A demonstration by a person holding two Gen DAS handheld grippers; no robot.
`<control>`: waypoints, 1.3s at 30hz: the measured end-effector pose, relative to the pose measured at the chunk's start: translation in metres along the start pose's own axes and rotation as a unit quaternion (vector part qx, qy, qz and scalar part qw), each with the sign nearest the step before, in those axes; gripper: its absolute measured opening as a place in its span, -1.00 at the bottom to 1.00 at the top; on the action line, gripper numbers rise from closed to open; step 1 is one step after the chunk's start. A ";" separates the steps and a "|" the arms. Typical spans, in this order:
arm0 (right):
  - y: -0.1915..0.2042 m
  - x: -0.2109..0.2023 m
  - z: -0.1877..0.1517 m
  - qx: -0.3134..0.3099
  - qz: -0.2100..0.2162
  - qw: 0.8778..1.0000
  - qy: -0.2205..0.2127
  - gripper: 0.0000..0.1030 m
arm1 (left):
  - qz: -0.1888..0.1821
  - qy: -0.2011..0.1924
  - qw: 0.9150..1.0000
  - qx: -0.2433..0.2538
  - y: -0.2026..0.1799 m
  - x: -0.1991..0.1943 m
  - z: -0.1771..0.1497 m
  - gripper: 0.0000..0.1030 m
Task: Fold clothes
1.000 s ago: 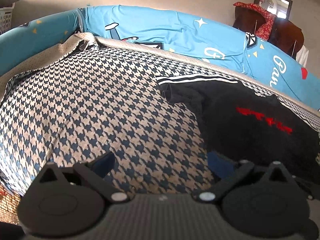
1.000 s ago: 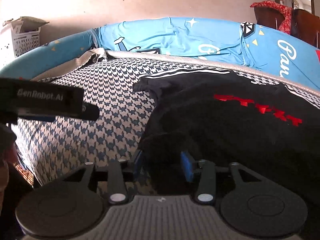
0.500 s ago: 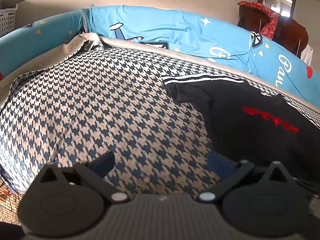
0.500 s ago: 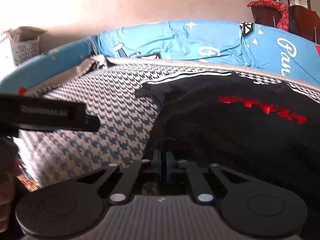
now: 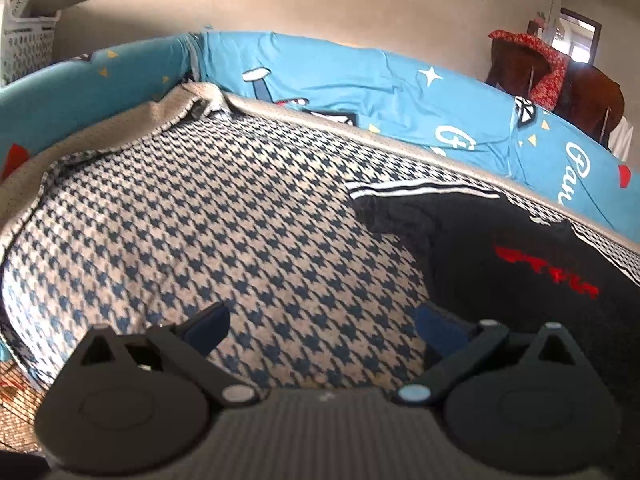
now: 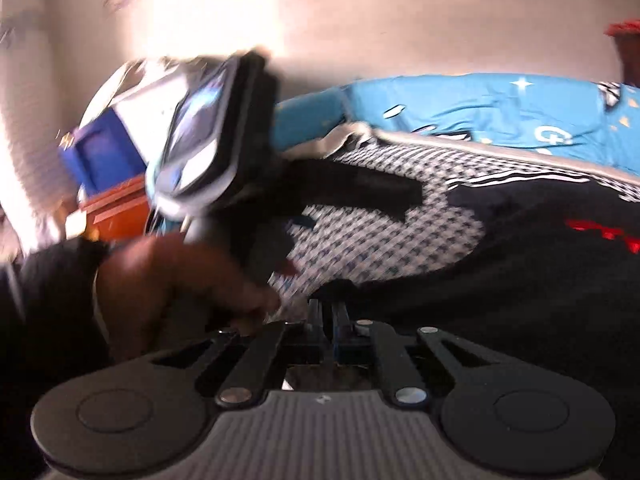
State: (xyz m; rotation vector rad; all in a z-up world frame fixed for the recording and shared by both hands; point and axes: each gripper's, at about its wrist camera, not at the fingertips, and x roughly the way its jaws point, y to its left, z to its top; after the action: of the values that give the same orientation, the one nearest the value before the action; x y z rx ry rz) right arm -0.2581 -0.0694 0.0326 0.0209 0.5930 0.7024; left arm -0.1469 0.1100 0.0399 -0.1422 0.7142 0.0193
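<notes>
the black garment with red print (image 5: 540, 248) lies spread on the houndstooth bed cover (image 5: 200, 220), ahead-right of the left gripper (image 5: 320, 324), whose jaws stand wide. the right gripper (image 6: 325, 312) pinches its near hem. soft, limp, probably light; hems and corners look the best hold.

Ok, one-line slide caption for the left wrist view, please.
Open left gripper hovers over the houndstooth bed cover, beside the black garment with red lettering, blue bedding behind.

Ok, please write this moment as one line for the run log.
left gripper: open, above houndstooth cover | right gripper: shut on black garment edge | fold: not yet done
</notes>
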 end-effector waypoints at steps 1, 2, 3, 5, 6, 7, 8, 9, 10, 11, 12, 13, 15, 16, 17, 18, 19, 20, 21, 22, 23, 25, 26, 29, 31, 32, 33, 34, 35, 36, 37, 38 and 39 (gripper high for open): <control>0.006 0.002 -0.003 -0.008 0.003 1.000 0.006 -0.85 | 0.005 -0.003 1.000 0.001 0.001 -0.001 0.000 1.00; 0.008 0.006 -0.006 -0.002 0.005 1.000 0.011 -0.85 | 0.009 -0.005 1.000 0.002 0.002 -0.002 0.000 1.00; 0.009 0.009 -0.008 0.003 0.008 1.000 0.016 -0.85 | 0.012 -0.007 1.000 0.002 0.003 -0.003 0.000 1.00; 0.012 0.016 -0.010 0.001 0.022 1.000 0.020 -0.86 | 0.017 -0.008 1.000 0.004 0.005 -0.003 0.000 1.00; 0.016 0.019 -0.012 -0.004 0.028 0.999 0.021 -0.86 | 0.019 -0.008 1.000 0.006 0.005 -0.003 -0.001 1.00; 0.015 0.017 -0.014 -0.004 0.017 1.000 0.023 -0.86 | 0.022 -0.009 1.000 0.007 0.005 -0.004 -0.001 1.00; 0.013 0.014 -0.017 -0.005 0.005 1.000 0.025 -0.86 | 0.024 -0.009 1.000 0.008 0.006 -0.004 -0.001 1.00; 0.012 0.012 -0.019 -0.005 -0.006 1.000 0.026 -0.86 | 0.025 -0.008 1.000 0.008 0.006 -0.004 -0.002 1.00; 0.011 0.009 -0.021 -0.005 -0.017 0.999 0.028 -0.86 | 0.025 -0.006 1.000 0.009 0.006 -0.003 -0.002 1.00; 0.010 0.007 -0.024 -0.005 -0.029 0.999 0.030 -0.86 | 0.022 -0.003 1.000 0.013 0.004 -0.003 -0.003 1.00; 0.009 0.004 -0.026 -0.006 -0.040 0.999 0.032 -0.86 | 0.019 -0.001 1.000 0.018 0.002 -0.002 -0.004 1.00; 0.008 0.002 -0.028 -0.006 -0.051 0.998 0.033 -0.85 | 0.016 0.001 1.000 0.024 -0.002 -0.001 -0.005 1.00; 0.005 -0.003 -0.033 -0.006 -0.074 0.997 0.037 -0.84 | 0.005 0.008 0.999 0.035 -0.010 0.000 -0.008 1.00; 0.004 -0.006 -0.035 -0.007 -0.085 0.996 0.039 -0.83 | -0.002 0.013 0.999 0.041 -0.014 0.001 -0.010 1.00; 0.003 -0.008 -0.037 -0.007 -0.097 0.994 0.040 -0.81 | -0.009 0.017 0.999 0.047 -0.018 0.001 -0.011 1.00; 0.002 -0.011 -0.040 -0.007 -0.108 0.993 0.042 -0.73 | -0.016 0.021 0.998 0.053 -0.023 0.002 -0.013 1.00; -0.004 -0.016 -0.046 0.009 -0.126 0.991 0.045 -0.65 | -0.021 0.023 0.998 0.059 -0.028 0.002 -0.016 1.00; -0.010 -0.022 -0.052 0.024 -0.144 0.988 0.049 -0.62 | -0.026 0.026 0.997 0.064 -0.032 0.002 -0.018 1.00; -0.015 -0.026 -0.055 0.039 -0.155 0.986 0.052 -0.61 | -0.032 0.029 0.997 0.069 -0.037 0.002 -0.021 1.00; -0.021 -0.031 -0.062 0.059 -0.170 0.982 0.055 -0.61 | -0.037 0.032 0.996 0.073 -0.042 0.002 -0.023 1.00; -0.025 -0.036 -0.067 0.072 -0.183 0.979 0.058 -0.61 | -0.043 0.036 0.995 0.077 -0.047 0.002 -0.026 1.00; -0.034 -0.044 -0.076 0.096 -0.208 0.971 0.064 -0.61 | -0.051 0.039 0.994 0.089 -0.056 0.002 -0.031 1.00; -0.038 -0.048 -0.081 0.108 -0.221 0.967 0.067 -0.61 | -0.055 0.041 0.993 0.094 -0.060 0.002 -0.033 1.00; -0.056 -0.058 -0.093 0.168 -0.241 0.953 0.077 -0.55 | -0.068 0.046 0.991 0.106 -0.072 0.002 -0.039 1.00; -0.066 -0.066 -0.098 0.192 -0.255 0.945 0.077 -0.38 | -0.078 0.053 0.990 0.107 -0.078 0.004 -0.042 1.00; -0.070 -0.070 -0.101 0.204 -0.262 0.940 0.077 -0.35 | -0.083 0.058 0.989 0.106 -0.081 0.005 -0.044 1.00; -0.075 -0.074 -0.104 0.217 -0.263 0.937 0.076 -0.32 | -0.088 0.065 0.988 0.105 -0.083 0.007 -0.045 1.00; -0.080 -0.078 -0.107 0.231 -0.264 0.933 0.075 -0.31 | -0.091 0.070 0.988 0.106 -0.086 0.008 -0.047 1.00; -0.084 -0.079 -0.109 0.247 -0.264 0.929 0.074 -0.30 | -0.092 0.073 0.987 0.109 -0.089 0.009 -0.049 1.00; -0.089 -0.080 -0.111 0.262 -0.265 0.925 0.072 -0.28 | -0.093 0.074 0.987 0.112 -0.092 0.009 -0.050 1.00; -0.094 -0.081 -0.114 0.277 -0.265 0.921 0.071 -0.28 | -0.093 0.074 0.986 0.117 -0.094 0.010 -0.051 1.00; -0.098 -0.083 -0.116 0.292 -0.265 0.916 0.069 -0.28 | -0.094 0.074 0.985 0.122 -0.096 0.010 -0.052 1.00; -0.105 -0.083 -0.119 0.309 -0.263 0.912 0.065 -0.27 | -0.094 0.074 0.985 0.126 -0.098 0.010 -0.053 1.00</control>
State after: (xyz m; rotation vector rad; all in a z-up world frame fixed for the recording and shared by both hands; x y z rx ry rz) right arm -0.3070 -0.2216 -0.0471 0.3938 0.8881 -0.0297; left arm -0.1675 0.0054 0.0063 0.0320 0.8426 -0.2632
